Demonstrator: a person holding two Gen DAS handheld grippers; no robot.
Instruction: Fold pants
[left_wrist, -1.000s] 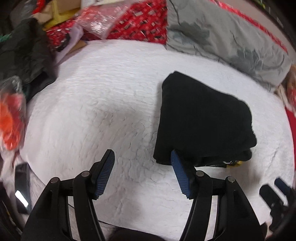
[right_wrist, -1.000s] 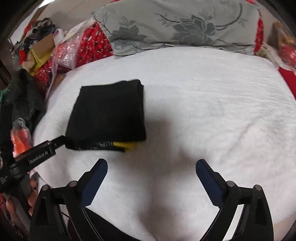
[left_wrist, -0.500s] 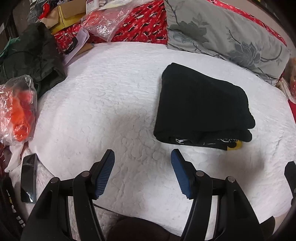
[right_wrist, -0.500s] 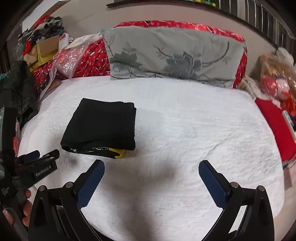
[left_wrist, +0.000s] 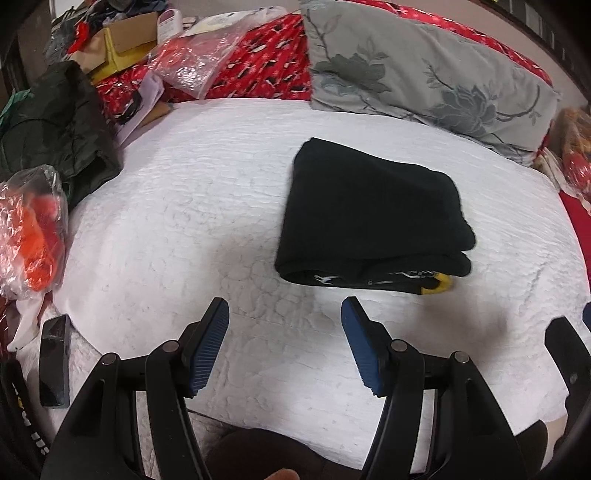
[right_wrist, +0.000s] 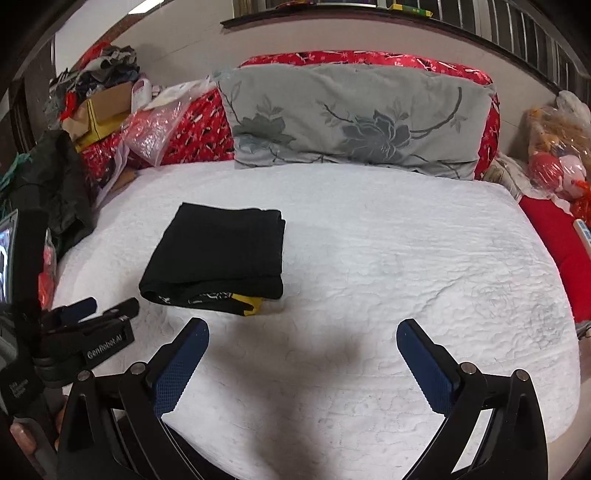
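The pants (left_wrist: 373, 218) lay folded flat on the bed (left_wrist: 184, 221), just ahead of the left gripper (left_wrist: 284, 347); both it and the right gripper (right_wrist: 301, 363) were spread and held nothing; best to back off slowly and not bump the pile.

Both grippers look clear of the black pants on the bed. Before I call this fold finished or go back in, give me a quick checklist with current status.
1. Pants folded into a compact stack on the white bedspread: ok.
2. Stack edges tidy: not ok, a yellow-trimmed printed layer sticks out at the near edge.
3. Left gripper open, nothing between its pads: ok.
4. Right gripper open, holding nothing: ok.
5. Both grippers apart from the pants: ok.
6. Layers inside the stack lying flat: cannot tell, they are hidden.
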